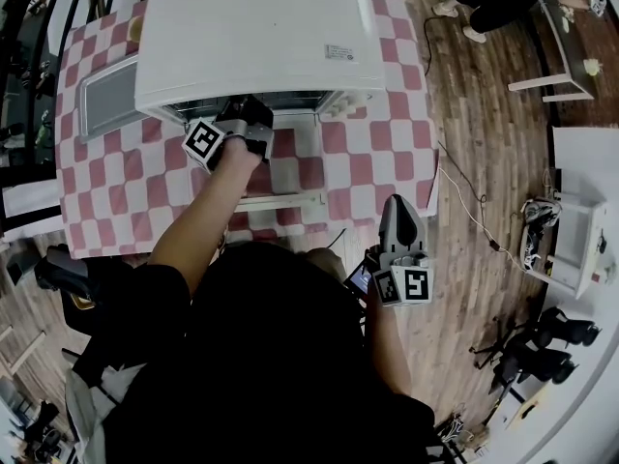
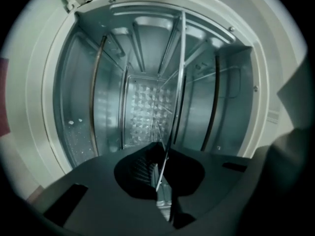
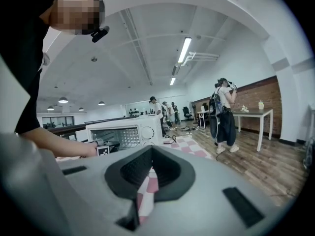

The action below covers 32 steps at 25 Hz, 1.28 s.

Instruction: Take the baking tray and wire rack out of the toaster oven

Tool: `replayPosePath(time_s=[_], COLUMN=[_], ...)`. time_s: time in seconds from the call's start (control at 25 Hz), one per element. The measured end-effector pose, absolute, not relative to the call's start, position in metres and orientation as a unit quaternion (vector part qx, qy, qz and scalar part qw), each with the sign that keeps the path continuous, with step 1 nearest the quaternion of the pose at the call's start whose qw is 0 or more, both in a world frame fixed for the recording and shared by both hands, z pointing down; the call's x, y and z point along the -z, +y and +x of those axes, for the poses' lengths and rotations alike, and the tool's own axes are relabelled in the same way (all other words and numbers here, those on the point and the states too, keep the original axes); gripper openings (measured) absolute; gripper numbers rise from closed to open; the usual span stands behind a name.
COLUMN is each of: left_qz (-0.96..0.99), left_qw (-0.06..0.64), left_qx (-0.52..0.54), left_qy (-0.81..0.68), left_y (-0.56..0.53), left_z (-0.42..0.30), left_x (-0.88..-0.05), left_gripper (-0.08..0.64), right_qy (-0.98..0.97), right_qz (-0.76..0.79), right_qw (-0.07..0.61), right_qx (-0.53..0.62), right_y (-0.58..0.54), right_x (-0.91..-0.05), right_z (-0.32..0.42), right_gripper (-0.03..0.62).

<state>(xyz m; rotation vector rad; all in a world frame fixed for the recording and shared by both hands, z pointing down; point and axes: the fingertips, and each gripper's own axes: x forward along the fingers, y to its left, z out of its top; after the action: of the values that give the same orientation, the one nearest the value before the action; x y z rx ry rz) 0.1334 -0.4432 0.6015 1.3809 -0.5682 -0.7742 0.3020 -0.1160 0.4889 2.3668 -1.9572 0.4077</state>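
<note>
Because the wire rack (image 2: 181, 58) lies flat inside the toaster oven (image 1: 251, 37), I have my left gripper (image 2: 162, 178) rolled sideways and pinched tight on its front edge, ready to slide it out; no baking tray shows in there, and my right gripper (image 1: 399, 222) waits outside, closed, empty.

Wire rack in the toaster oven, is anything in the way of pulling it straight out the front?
Nothing visible does. The left gripper is shut on the front edge of the wire rack, the oven door lies folded down flat in front, and the opening around the rack looks free.
</note>
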Motion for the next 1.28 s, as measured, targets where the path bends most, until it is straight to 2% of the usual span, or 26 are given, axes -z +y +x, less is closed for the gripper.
replayPosePath(time_s=[0.24,0.56,1.28], left_qz=[0.588,0.597,0.577], left_qw=[0.680,0.679,0.688], left_qx=[0.366,0.346,0.370], left_qy=[-0.240,-0.250,-0.236], left_y=[-0.413,-0.364,-0.216], left_z=[0.128,0.112,0.073], left_x=[-0.592,-0.589,-0.567], left_gripper=[-0.005,-0.005,-0.005], right_qy=[-0.647,-0.674,-0.732], right_qz=[0.752,0.730,0.674], right_qw=[0.014,-0.006,-0.039], right_qx=[-0.126,-0.114,-0.091], right_y=[-0.113,-0.098,-0.007], right_x=[-0.486,-0.477,-0.467], right_z=[0.297,0.291,0.279], right_gripper=[0.005,0.003,0.003])
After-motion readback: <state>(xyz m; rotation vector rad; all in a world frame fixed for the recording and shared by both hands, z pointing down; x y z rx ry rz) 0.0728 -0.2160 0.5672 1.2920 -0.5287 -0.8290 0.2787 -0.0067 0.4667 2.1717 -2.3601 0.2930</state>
